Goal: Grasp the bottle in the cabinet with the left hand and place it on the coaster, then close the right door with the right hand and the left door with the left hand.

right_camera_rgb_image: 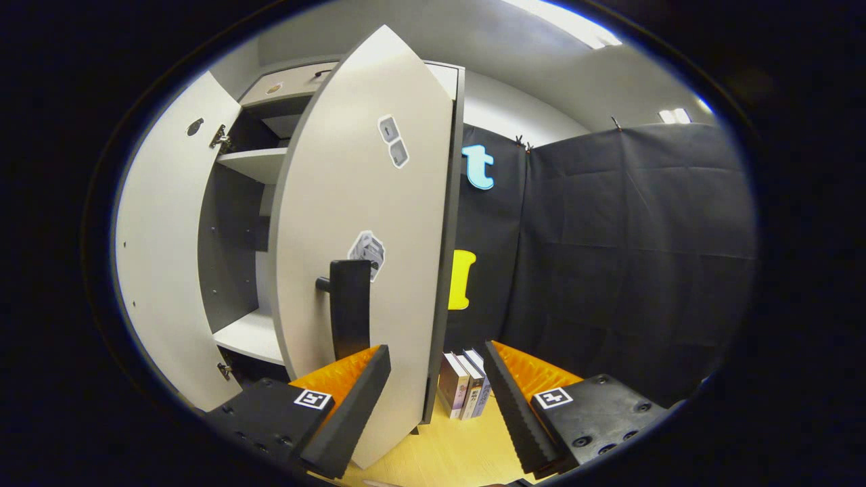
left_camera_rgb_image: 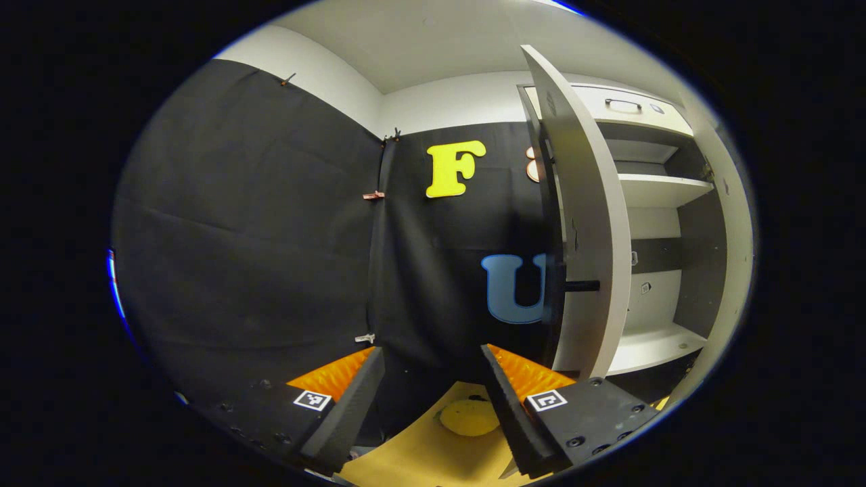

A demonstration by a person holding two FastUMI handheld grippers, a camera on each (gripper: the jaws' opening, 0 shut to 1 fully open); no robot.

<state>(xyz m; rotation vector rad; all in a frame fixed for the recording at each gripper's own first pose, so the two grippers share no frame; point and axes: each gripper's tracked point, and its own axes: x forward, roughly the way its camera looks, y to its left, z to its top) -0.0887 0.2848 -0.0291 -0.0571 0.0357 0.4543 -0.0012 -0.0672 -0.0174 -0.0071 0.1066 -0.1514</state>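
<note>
In the left gripper view my left gripper (left_camera_rgb_image: 431, 352) is open and holds nothing. Between its fingers, a round yellow coaster (left_camera_rgb_image: 469, 416) lies low on the wooden table (left_camera_rgb_image: 419, 456). The cabinet's left door (left_camera_rgb_image: 588, 203) stands ajar just right of the gripper, its black handle (left_camera_rgb_image: 580, 285) sticking out. Pale shelves (left_camera_rgb_image: 659, 189) show behind it. In the right gripper view my right gripper (right_camera_rgb_image: 437, 348) is open and empty, right in front of the right door (right_camera_rgb_image: 365, 203). One of its fingers (right_camera_rgb_image: 352, 399) sits just below the door's black handle (right_camera_rgb_image: 350, 308). The other door (right_camera_rgb_image: 162, 257) stands open at far left.
A few books (right_camera_rgb_image: 463, 385) stand upright on the table beside the cabinet's right side, between the right gripper's fingers. Black cloth walls close the booth behind and on both sides. A drawer with a handle (left_camera_rgb_image: 624, 103) tops the cabinet.
</note>
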